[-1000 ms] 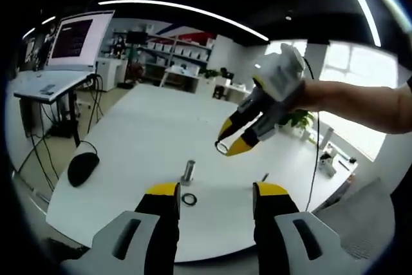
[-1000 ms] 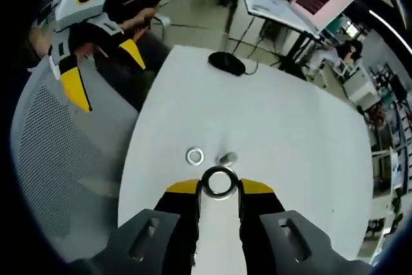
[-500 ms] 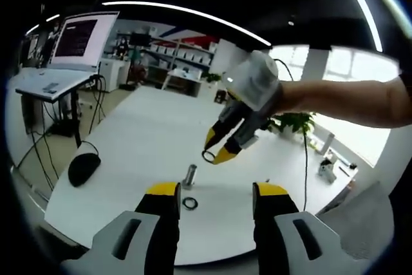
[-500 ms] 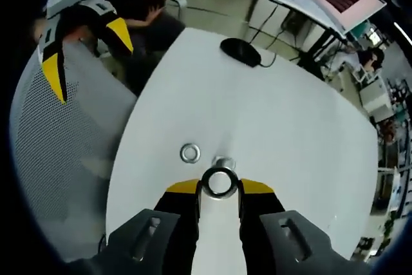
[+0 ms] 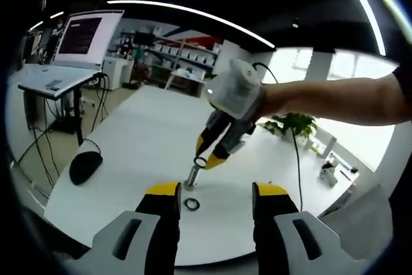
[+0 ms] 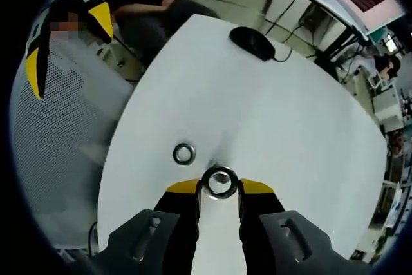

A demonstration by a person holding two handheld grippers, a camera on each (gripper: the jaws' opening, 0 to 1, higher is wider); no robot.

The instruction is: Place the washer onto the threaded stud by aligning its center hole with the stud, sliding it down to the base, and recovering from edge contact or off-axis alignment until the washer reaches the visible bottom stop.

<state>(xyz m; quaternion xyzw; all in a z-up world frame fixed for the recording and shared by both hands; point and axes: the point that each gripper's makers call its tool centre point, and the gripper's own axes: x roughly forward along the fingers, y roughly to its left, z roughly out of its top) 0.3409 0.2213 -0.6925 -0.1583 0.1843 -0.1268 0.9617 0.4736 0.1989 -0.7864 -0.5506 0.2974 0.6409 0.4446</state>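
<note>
Right gripper (image 6: 219, 188): jaws closed narrow on the washer (image 6: 219, 181), held by its rim at the very tips, its hole facing the camera.
Washer to stud: in the left gripper view the washer (image 5: 201, 161) hangs just above the top of the threaded stud (image 5: 191, 176), a little off to one side, not yet threaded on.
Stud axis: it stands upright on the white table (image 5: 141, 140); the move looks like a straight drop along it once the hole is centred.
Left gripper (image 5: 215, 191): jaws wide apart, holding nothing, near the table edge short of the stud.
Second washer (image 5: 190, 204): lies flat on the table just beside the stud's foot.
Nearer hand: the right.
Room: bare tabletop around the stud; a dark mouse (image 5: 85, 167) sits well apart.
</note>
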